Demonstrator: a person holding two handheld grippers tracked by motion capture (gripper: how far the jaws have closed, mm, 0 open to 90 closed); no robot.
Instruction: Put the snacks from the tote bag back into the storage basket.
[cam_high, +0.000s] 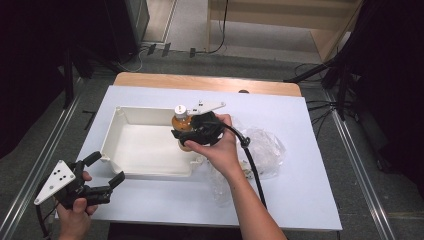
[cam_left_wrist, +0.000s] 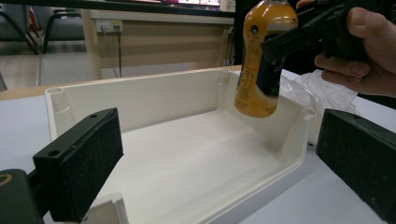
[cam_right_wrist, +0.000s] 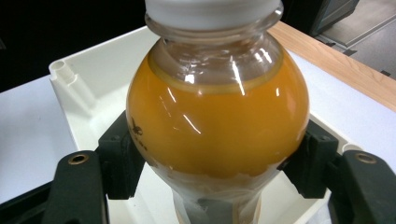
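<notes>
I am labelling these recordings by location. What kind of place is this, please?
Probably a lab or studio set up for recording, not a home. A table with a plain white top stands between dark curtains, loose cables run over the grey floor, and metal rails lie beside the table.

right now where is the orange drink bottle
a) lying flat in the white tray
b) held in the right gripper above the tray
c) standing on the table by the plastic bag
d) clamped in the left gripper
b: the right gripper clamps the bottle, whose base hangs clear above the floor of the white tray.
</notes>
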